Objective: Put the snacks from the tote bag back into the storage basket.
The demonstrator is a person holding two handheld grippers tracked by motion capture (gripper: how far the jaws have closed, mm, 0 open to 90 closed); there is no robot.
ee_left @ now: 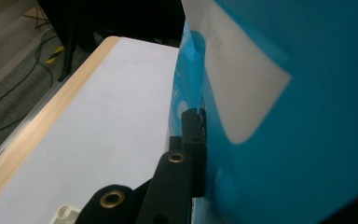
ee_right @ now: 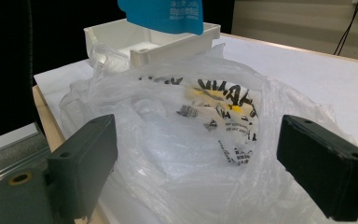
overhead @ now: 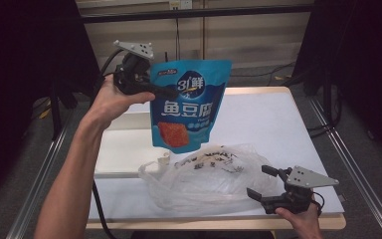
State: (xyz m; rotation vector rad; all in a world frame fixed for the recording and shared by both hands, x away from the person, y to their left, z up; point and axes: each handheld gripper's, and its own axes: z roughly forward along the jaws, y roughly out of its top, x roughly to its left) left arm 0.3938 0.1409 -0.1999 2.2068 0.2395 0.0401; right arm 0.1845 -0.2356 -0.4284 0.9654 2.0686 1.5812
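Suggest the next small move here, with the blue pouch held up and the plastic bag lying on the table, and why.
Probably carry the blue pouch, clamped in the left hand-held gripper above the table, toward the white tray behind the plastic bag. The right hand-held gripper waits open beside that bag.

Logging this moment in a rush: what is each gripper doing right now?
Left gripper: closed on the blue snack pouch, held up in the air.
Right gripper: open, empty, beside the clear plastic bag.
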